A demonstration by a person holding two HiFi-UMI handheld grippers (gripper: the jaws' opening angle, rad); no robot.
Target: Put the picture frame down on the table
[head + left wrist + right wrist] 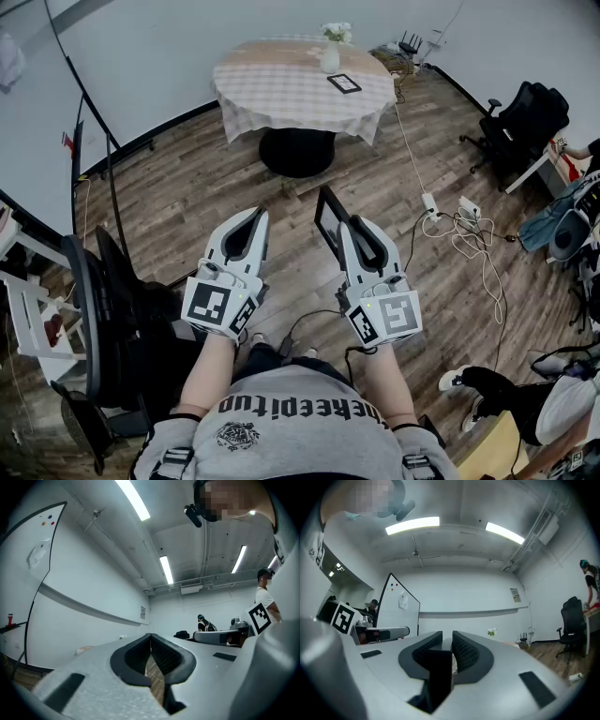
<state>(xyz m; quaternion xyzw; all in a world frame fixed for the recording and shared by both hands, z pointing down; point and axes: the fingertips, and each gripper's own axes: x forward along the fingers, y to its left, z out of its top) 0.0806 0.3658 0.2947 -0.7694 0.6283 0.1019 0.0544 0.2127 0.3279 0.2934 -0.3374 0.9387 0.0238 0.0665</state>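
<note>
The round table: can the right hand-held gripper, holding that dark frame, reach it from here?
Probably not yet: the round table stands well beyond the right hand-held gripper and its dark frame, wooden floor between. Walking closer looks unobstructed.

L claw (259,214) + R claw (350,223) shells: matt grey plastic, smooth. pads (165,656): black, ribbed, look rubbery. picture frame (326,217): dark, matt, smooth edge. table (291,75) under checked cloth (242,111), soft drape. floor (187,197): wood planks w/ visible grain, low sheen.
</note>
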